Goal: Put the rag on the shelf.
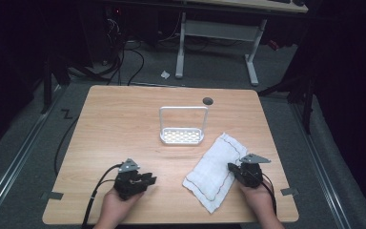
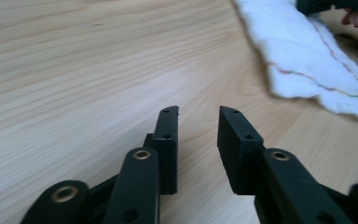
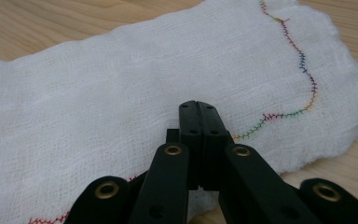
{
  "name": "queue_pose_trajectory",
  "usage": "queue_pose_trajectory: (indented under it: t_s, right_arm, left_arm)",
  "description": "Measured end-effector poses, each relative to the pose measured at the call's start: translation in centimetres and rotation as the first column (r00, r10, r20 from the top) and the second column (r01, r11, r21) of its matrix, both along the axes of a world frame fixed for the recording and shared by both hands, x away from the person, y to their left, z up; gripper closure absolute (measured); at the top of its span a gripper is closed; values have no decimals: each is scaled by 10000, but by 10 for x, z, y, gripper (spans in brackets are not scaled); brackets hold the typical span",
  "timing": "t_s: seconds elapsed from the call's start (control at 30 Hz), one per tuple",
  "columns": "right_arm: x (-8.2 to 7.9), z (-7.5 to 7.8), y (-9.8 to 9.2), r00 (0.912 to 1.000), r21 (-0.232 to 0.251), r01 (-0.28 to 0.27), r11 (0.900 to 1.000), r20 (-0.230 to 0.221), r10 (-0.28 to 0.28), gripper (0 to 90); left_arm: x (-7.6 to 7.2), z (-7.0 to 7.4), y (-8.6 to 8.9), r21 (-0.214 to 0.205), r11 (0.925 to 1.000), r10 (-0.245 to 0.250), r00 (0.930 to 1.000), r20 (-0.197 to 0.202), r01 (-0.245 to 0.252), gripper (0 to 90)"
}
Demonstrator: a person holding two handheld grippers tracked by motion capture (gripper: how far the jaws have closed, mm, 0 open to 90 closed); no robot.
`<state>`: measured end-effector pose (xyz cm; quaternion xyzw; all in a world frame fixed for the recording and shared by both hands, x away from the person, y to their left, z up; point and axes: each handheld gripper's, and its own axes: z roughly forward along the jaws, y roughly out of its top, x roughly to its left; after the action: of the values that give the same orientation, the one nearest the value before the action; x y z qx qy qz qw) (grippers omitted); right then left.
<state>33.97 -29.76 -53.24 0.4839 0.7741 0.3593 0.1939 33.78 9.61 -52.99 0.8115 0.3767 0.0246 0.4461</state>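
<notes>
Both hands come in at the bottom edge of the high view, each carrying a tool, and beneath them the wooden worktop (image 1: 124, 124) spreads across the middle of the frame. Next in size, a white cloth (image 1: 214, 169) with a coloured stitched line near its border lies flat at the lower right of the worktop, slanting from upper right to lower left. Above it, near the centre of the frame, a small white rack (image 1: 182, 125) stands upright with its tall loop handle, well apart from the cloth. Right tool (image 1: 238, 172) sits at the cloth's right edge; in the right gripper view its jaws are pressed together over the cloth (whether any fabric is pinched between them I cannot tell). Left tool (image 1: 147, 180) is at the lower left of the high view, over bare wood, well apart from the cloth; its jaws stand partly apart with nothing between them
</notes>
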Motion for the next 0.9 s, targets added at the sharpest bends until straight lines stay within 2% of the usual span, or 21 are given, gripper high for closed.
queue_pose_trajectory:
  t_s: [0.13, 0.2, 0.27, 0.33, 0.43, 0.5, 0.63, 0.67, 0.7, 0.77, 0.9]
  right_arm:
    - [-2, 0, 9, 9991, -23, -424, 9991, -27, 424, 900]
    - [-3, 0, 11, 9988, -100, -484, 9988, 33, 485, 900]
    - [-2, 0, 10, 9988, -39, -494, 9988, 9, 494, 900]
    - [-2, 0, 10, 9987, 24, -512, 9987, -5, 512, 900]
    - [-3, 0, 10, 9986, -47, -521, 9986, 37, 522, 900]
    - [-3, 0, 10, 9986, -55, -519, 9986, 40, 519, 900]
    - [-2, 0, 12, 9980, -72, -628, 9980, 63, 628, 900]
    - [-2, 0, 12, 9980, -72, -628, 9980, 63, 628, 900]
    - [-3, 0, 15, 9972, -132, -739, 9972, 72, 740, 900]
    - [-4, 0, 20, 9962, -129, -870, 9961, 27, 870, 900]
    - [-8, 1, 33, 9906, -146, -1365, 9905, -92, 1364, 900]
  left_arm:
    - [9, 5, -31, -666, 9972, -341, 9994, -104, 333, 563]
    - [13, 5, -46, -698, 9960, -565, 9984, -94, 557, 533]
    - [18, 2, -59, -652, 9949, -790, 9963, -350, 766, 542]
    - [19, -2, -69, -457, 9942, -1003, 9932, -586, 977, 637]
    - [16, -7, -76, 118, 9932, -1151, 9919, -534, 1159, 796]
    - [12, -7, -75, 138, 9923, -1223, 9912, -513, 1232, 835]
    - [-5, -6, -72, 259, 9883, -1485, 9874, -554, 1501, 850]
    - [-5, -6, -72, 259, 9883, -1485, 9874, -554, 1501, 850]
    - [-19, -6, -67, 194, 9855, -1668, 9839, -642, 1683, 850]
    - [-35, -8, -62, 77, 9833, -1807, 9808, -730, 1817, 849]
    - [-59, -10, -53, -133, 9808, -1951, 9769, -875, 1947, 846]
